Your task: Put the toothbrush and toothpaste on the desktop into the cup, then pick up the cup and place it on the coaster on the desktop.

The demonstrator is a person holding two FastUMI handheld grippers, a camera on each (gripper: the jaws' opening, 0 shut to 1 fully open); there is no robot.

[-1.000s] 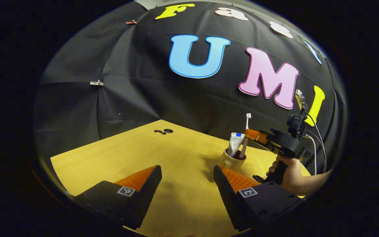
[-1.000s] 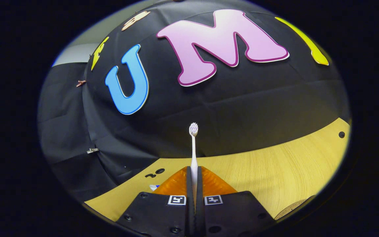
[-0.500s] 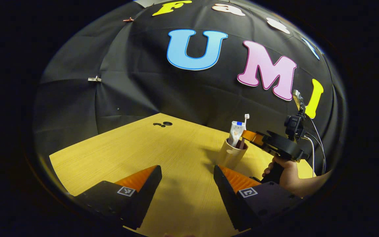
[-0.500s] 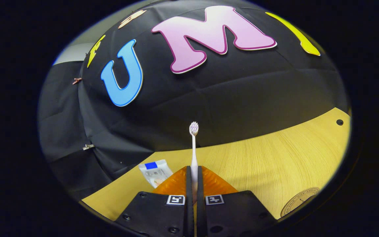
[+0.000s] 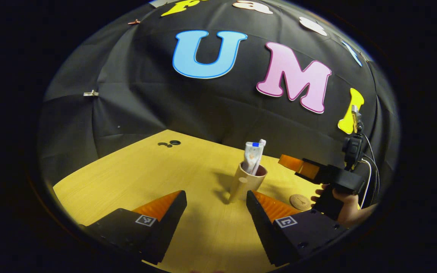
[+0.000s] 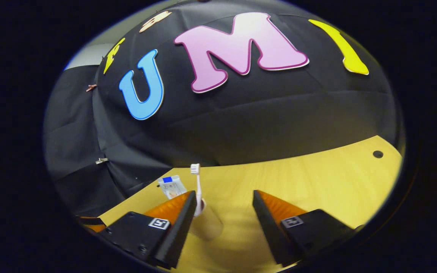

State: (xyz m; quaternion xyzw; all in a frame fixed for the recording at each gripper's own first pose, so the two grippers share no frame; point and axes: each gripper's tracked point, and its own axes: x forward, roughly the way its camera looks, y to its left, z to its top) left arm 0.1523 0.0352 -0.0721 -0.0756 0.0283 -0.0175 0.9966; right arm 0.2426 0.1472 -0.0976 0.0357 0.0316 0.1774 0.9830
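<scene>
Looking along the left gripper (image 5: pixel 215 206) in the left gripper view, its two fingers stand wide apart over the wooden desktop (image 5: pixel 135 178) with nothing between them. Just beyond the right-hand finger stands the cup (image 5: pixel 248 182), upright on the desktop, its handle turned toward the camera. The toothpaste (image 5: pixel 251 156) and the toothbrush (image 5: pixel 259 155) both stand in the cup, leaning together above its rim. To the right of the cup lies the round coaster (image 5: pixel 300 201), flat on the desktop and apart from the cup. Farther right, a hand (image 5: pixel 345 206) holds the right gripper (image 5: pixel 292 163) beside the cup, level with the toothpaste's top and not touching it.

In the right gripper view, the right gripper (image 6: pixel 224 203) has its fingers spread apart, gripping nothing. The cup (image 6: pixel 207 223) sits low beside the left-hand finger, blurred. The toothbrush (image 6: pixel 197 185) rises upright from it, bristles at the top, and the toothpaste (image 6: pixel 172 186) tilts away to the left behind that finger.
</scene>
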